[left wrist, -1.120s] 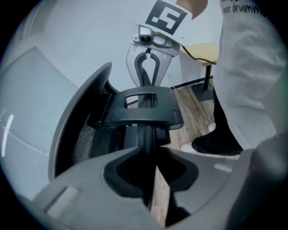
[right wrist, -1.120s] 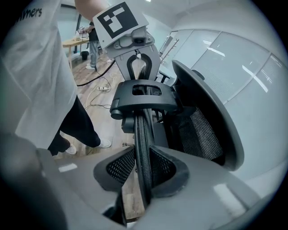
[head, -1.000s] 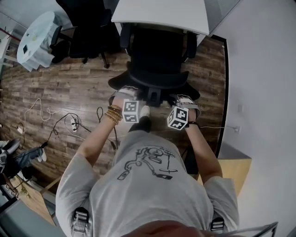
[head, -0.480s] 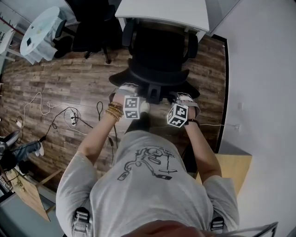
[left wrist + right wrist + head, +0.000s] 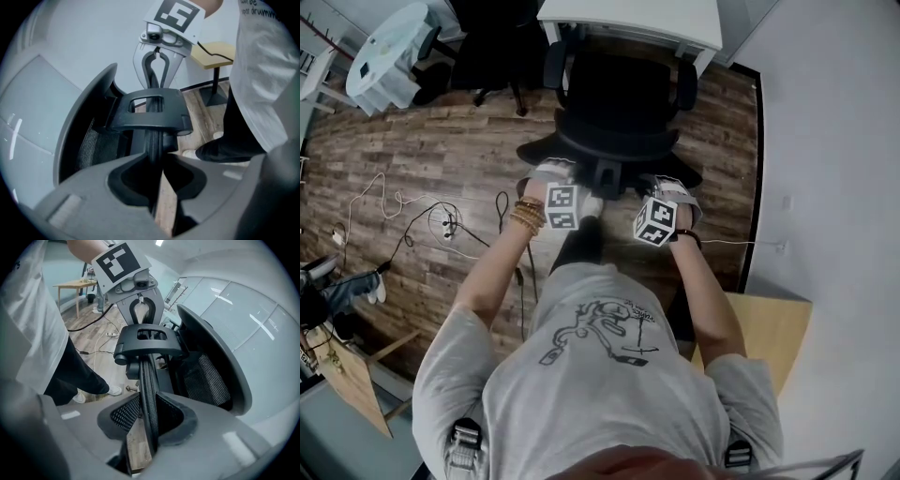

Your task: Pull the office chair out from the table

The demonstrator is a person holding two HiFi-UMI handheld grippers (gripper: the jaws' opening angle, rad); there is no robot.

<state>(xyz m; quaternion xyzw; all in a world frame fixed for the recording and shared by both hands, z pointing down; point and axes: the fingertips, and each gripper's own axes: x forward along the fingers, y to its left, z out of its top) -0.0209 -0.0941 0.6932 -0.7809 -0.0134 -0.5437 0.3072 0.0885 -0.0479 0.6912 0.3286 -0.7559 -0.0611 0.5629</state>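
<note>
The black office chair (image 5: 619, 98) stands on the wood floor just in front of the white table (image 5: 633, 19), its back toward me. My left gripper (image 5: 553, 173) and right gripper (image 5: 670, 187) both grasp the thin top rim of the backrest, one on each side of the headrest bracket (image 5: 607, 176). In the left gripper view the black rim (image 5: 154, 140) runs straight between the jaws of the left gripper (image 5: 158, 174), which are pressed on it. In the right gripper view the right gripper (image 5: 146, 425) clamps the same rim (image 5: 147, 380). Each view shows the other gripper farther along the rim.
A second black chair (image 5: 492, 47) and a round white table (image 5: 389, 56) stand at the far left. Cables (image 5: 441, 234) lie on the floor to my left. A white wall (image 5: 834, 187) runs along the right, with a small wooden table (image 5: 769, 333) beside me.
The chair has rolled back out from under the table toward me, and both grippers have come back with it, still clamped on the rim.
</note>
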